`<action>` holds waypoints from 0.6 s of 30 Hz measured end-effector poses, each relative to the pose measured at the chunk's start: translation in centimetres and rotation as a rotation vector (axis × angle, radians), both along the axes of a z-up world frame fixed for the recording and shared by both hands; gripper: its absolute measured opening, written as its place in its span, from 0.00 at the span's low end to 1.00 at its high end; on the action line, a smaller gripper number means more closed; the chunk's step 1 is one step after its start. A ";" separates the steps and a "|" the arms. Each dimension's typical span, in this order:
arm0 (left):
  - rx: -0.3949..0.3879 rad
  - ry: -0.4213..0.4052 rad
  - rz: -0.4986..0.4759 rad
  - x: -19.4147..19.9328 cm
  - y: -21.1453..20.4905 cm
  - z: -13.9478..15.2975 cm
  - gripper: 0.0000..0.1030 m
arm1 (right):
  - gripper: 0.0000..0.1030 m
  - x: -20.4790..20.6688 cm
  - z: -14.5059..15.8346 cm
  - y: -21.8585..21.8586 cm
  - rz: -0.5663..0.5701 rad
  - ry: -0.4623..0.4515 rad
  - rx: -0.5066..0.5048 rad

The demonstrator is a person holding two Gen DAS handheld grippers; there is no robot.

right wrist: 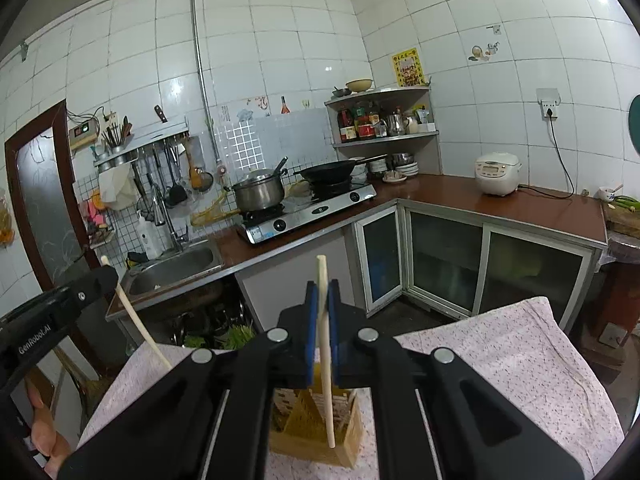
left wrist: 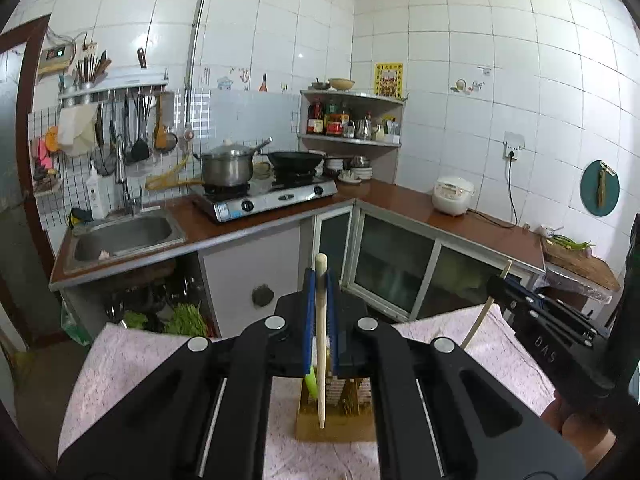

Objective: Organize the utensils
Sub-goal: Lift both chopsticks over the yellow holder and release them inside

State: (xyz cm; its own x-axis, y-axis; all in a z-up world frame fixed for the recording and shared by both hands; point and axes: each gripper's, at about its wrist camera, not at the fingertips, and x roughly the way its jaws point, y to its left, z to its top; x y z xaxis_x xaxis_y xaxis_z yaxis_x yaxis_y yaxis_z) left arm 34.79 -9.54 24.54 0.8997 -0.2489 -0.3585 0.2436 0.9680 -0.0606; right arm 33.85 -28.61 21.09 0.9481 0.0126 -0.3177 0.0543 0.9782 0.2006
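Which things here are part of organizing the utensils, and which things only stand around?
Job:
left gripper
right gripper
left chopstick
right chopstick
wooden holder

Lying about:
pot
wok
stove
rice cooker
sink

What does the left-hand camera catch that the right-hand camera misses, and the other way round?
Only the left wrist view shows the whole teal board hanging on the wall and a green utensil in the wooden holder.

Only the right wrist view shows the dark-framed door.

Both show the stove, the sink, the rice cooker and the pink cloth. In both, each gripper, left and right, is closed on a pale stick above the holder.
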 end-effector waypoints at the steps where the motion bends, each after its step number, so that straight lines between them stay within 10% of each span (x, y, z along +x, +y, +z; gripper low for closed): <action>1: 0.002 -0.003 0.000 0.4 -0.2 0.2 0.04 | 0.06 0.4 0.1 0.0 -0.004 0.000 -0.002; 18: 0.011 0.071 0.013 6.3 -0.2 -6.9 0.04 | 0.06 4.2 -5.2 -1.4 0.009 0.047 0.018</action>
State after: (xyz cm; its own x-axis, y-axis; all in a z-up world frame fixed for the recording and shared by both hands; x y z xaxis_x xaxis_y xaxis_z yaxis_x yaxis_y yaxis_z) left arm 41.12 -9.76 17.65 0.8753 -0.2330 -0.4238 0.2262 0.9718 -0.0670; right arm 38.03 -30.02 15.93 0.9318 0.0273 -0.3620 0.0553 0.9749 0.2157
